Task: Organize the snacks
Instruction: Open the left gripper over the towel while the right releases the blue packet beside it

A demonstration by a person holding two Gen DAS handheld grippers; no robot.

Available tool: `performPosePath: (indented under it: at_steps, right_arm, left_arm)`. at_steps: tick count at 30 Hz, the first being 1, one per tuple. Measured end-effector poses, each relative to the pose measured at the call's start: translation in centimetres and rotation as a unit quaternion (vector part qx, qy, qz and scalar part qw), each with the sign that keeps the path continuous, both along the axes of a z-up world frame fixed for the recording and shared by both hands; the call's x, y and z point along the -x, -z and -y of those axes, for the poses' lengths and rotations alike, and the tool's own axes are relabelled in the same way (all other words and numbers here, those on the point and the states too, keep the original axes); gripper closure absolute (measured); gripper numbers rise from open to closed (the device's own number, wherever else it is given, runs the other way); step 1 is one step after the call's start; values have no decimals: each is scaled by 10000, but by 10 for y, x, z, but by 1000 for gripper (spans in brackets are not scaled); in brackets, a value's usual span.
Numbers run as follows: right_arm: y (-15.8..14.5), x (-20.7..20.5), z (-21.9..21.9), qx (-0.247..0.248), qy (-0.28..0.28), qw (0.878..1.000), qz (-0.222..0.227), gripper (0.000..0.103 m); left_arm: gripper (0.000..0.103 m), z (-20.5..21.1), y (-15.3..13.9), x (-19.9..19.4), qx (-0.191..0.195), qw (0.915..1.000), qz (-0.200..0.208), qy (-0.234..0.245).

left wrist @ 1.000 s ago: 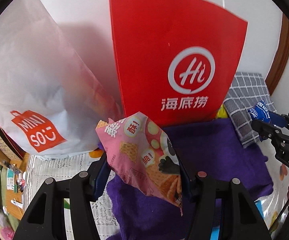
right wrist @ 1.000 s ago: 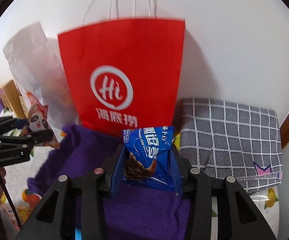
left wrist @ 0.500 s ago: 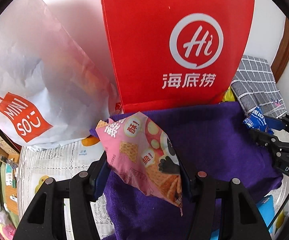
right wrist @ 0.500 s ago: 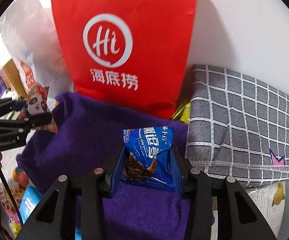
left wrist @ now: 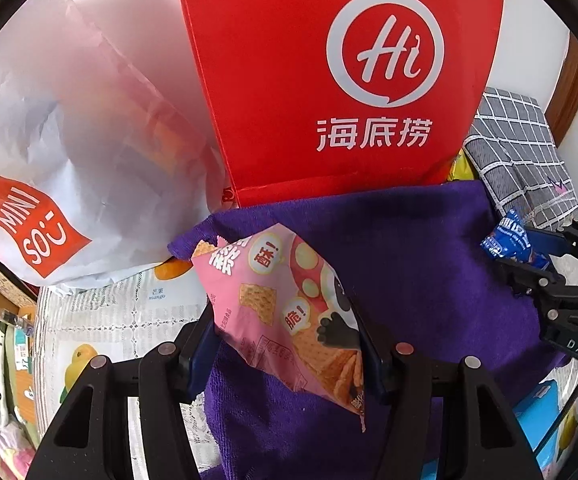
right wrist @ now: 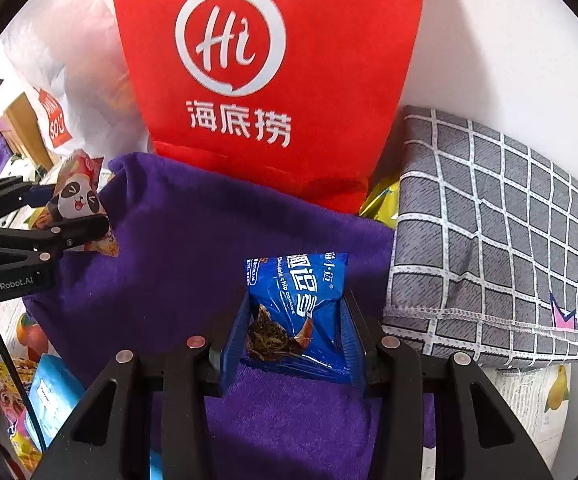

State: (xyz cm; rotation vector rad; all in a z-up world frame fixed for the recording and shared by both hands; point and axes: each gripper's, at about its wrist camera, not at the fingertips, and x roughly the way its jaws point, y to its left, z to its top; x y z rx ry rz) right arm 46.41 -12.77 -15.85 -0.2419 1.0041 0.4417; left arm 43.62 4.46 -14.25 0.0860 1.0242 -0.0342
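My left gripper [left wrist: 285,332] is shut on a pink panda cracker packet [left wrist: 281,304] and holds it above the purple towel [left wrist: 409,248]. It also shows at the left of the right wrist view [right wrist: 77,220], with the pink packet [right wrist: 77,200] in it. My right gripper [right wrist: 295,328] is shut on a blue chocolate chip cookie packet [right wrist: 297,304] above the same towel [right wrist: 177,240]. That gripper shows at the right edge of the left wrist view [left wrist: 529,260], holding the blue packet [left wrist: 511,240]. A red paper bag [left wrist: 329,80] stands against the wall behind the towel.
A white Miniso bag [left wrist: 69,140] leans left of the red bag. A folded grey checked cloth [right wrist: 489,240] lies right of the towel, with a yellow packet [right wrist: 383,200] tucked beside it. More snack packets [right wrist: 45,392] lie at the lower left on a fruit-print cover [left wrist: 109,312].
Both grippers have moved forward and down toward the towel and red bag, which now looks larger and closer. Each still holds its packet.
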Motion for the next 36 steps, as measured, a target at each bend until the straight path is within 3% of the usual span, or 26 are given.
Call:
performPosePath:
  at_steps: [6, 15, 17, 19, 26, 35, 36]
  right_arm:
    - [7, -2, -6, 62, -70, 9999, -103, 58]
    - [-1, 0, 1, -47, -8, 9999, -164, 39]
    - [-6, 2, 2, -107, -23, 9998, -140, 39]
    - [-13, 7, 2, -153, -41, 9998, -82, 38]
    - [-46, 29, -3, -147, -12, 9995, 281, 34]
    - [-102, 84, 14, -12, 495, 9957, 777, 29]
    - [-108, 92, 18, -82, 583, 9948, 830, 24]
  left_arm:
    - [45, 2, 2, 1, -5, 10000, -26, 41]
    - [44, -6, -4, 1, 244, 9997, -14, 48]
    - [41, -11, -8, 3, 361, 9993, -19, 61]
    - [26, -12, -13, 6, 482, 9988, -2, 125]
    - [25, -4, -44, 24, 161, 9995, 202, 182]
    - [25, -22, -102, 90, 434, 9971, 632, 11]
    - [25, -25, -107, 101, 444, 9967, 683, -19]
